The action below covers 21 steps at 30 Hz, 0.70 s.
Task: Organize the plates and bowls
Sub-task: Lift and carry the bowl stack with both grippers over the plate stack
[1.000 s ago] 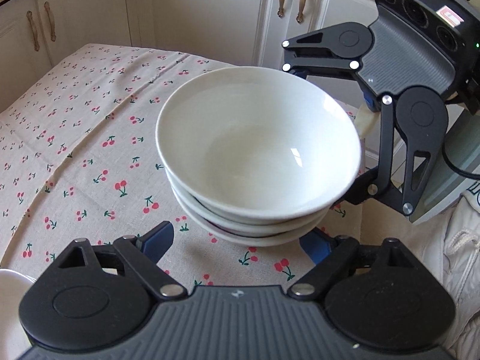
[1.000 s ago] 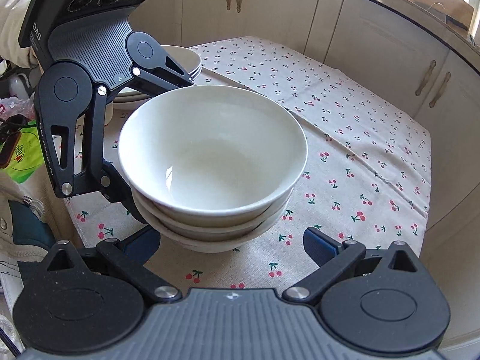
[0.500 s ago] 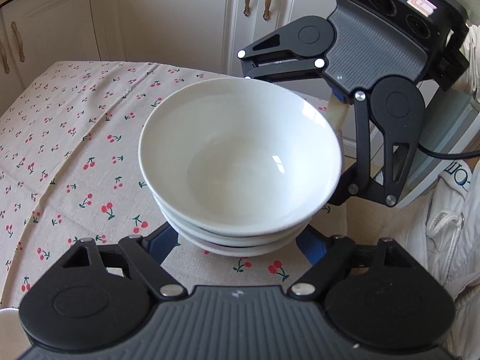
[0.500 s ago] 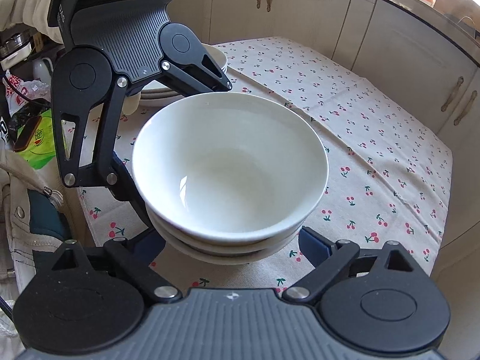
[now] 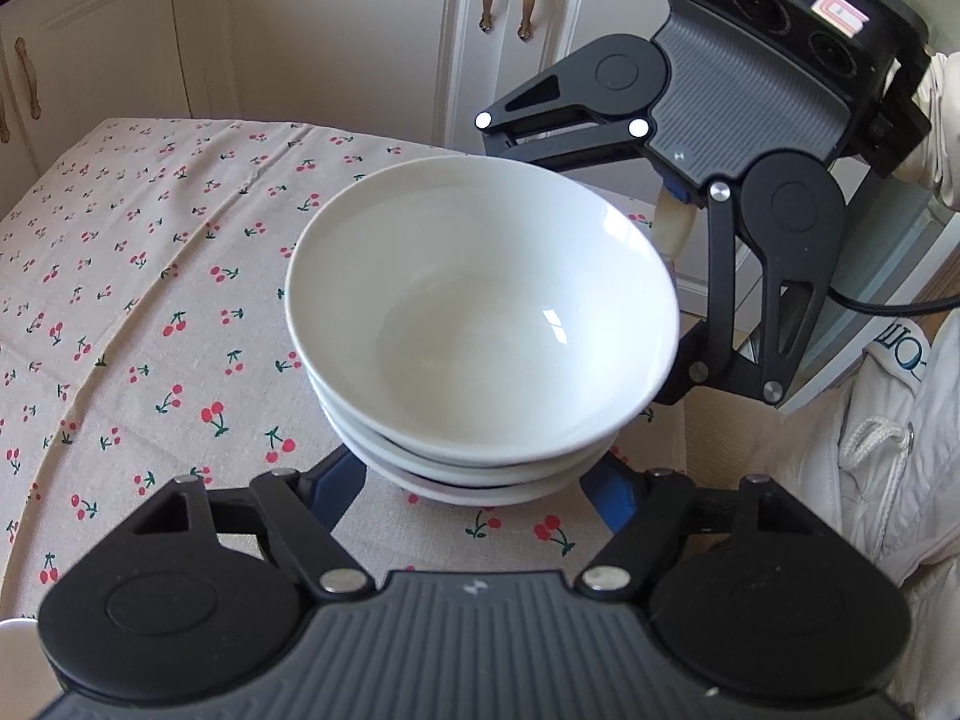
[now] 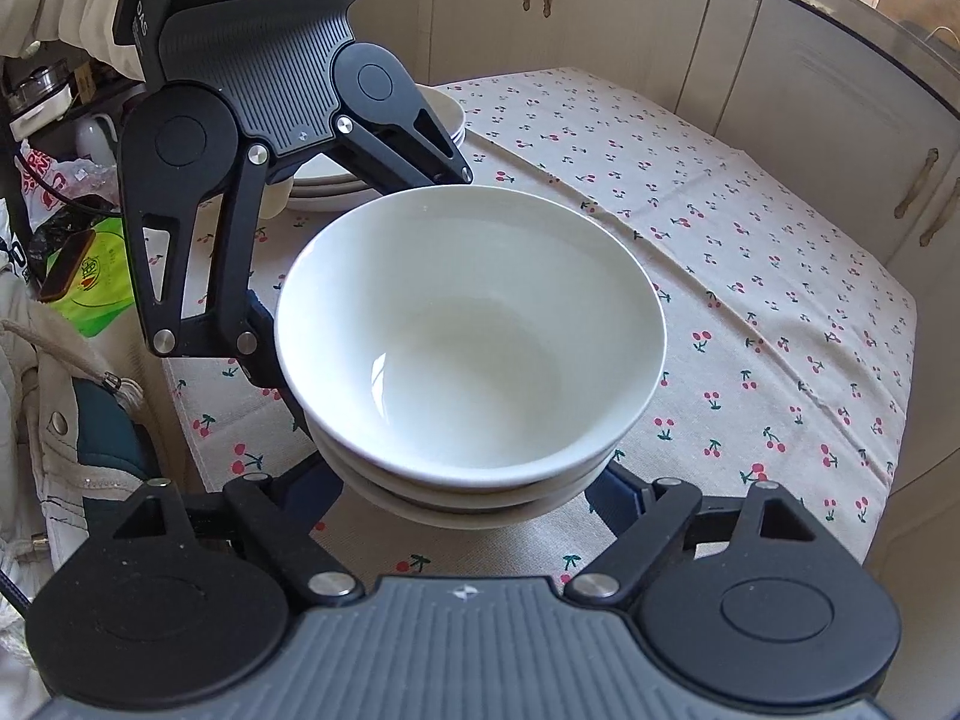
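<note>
Three white bowls nested in a stack (image 5: 480, 324) (image 6: 468, 336) stand on the cherry-print tablecloth (image 5: 150, 300) near the table's edge. My left gripper (image 5: 474, 480) is shut on the lower bowls, its blue fingertips (image 5: 339, 480) tight against both sides. From the opposite side my right gripper (image 6: 468, 492) straddles the same stack. Its jaws are closing, and its blue fingertips (image 6: 609, 489) stand close beside the bottom bowl; whether they touch it is hidden. Each gripper's black linkage (image 5: 720, 210) (image 6: 198, 228) shows in the other's view, with the far fingertips behind the bowls.
A pile of white plates (image 6: 327, 183) topped by a dish sits farther along the table behind the left gripper. A white rim (image 5: 12, 648) shows at the lower left. Cream cabinets (image 5: 360, 30) (image 6: 840, 120) surround the table. A person's white jacket (image 5: 888, 480) and a green bag (image 6: 90, 282) lie alongside.
Both grippers' jaws have narrowed around the bowl stack; the left one's blue tips went from well apart to tight against it. Neither hand has shifted.
</note>
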Each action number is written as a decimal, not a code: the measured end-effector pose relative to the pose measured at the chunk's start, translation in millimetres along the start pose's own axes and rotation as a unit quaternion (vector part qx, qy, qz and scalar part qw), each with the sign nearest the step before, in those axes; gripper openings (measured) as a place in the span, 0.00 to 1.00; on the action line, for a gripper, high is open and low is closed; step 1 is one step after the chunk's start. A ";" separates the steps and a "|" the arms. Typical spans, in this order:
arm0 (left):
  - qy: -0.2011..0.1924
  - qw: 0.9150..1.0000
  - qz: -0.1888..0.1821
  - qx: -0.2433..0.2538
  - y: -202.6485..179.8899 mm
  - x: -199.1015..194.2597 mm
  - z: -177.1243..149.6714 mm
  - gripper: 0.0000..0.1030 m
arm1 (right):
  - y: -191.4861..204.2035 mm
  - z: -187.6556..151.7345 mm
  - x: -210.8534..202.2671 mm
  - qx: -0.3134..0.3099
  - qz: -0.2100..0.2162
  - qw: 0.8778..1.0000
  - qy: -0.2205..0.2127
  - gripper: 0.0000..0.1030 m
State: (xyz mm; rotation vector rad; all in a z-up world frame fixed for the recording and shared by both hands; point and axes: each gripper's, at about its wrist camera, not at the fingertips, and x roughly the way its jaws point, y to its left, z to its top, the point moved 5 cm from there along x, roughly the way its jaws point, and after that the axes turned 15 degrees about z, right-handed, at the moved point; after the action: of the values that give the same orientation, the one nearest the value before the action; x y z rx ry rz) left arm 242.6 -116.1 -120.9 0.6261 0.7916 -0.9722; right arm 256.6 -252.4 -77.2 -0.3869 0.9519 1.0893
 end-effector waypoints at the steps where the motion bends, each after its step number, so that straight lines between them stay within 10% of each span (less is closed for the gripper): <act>1: 0.000 1.000 -0.001 0.002 0.0 0.0 0.3 0.75 | -0.1 0.0 -0.2 0.000 0.000 1.000 0.001 0.87; 21: 0.000 0.999 -0.020 0.030 5.6 3.6 3.2 0.77 | -3.5 2.8 1.0 -0.002 0.016 1.000 0.009 0.88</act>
State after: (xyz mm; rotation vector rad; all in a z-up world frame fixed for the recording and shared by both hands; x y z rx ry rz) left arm 249.7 -117.8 -121.4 0.6652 0.7799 -1.0347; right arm 261.1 -251.5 -77.1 -0.3862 0.9757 1.1178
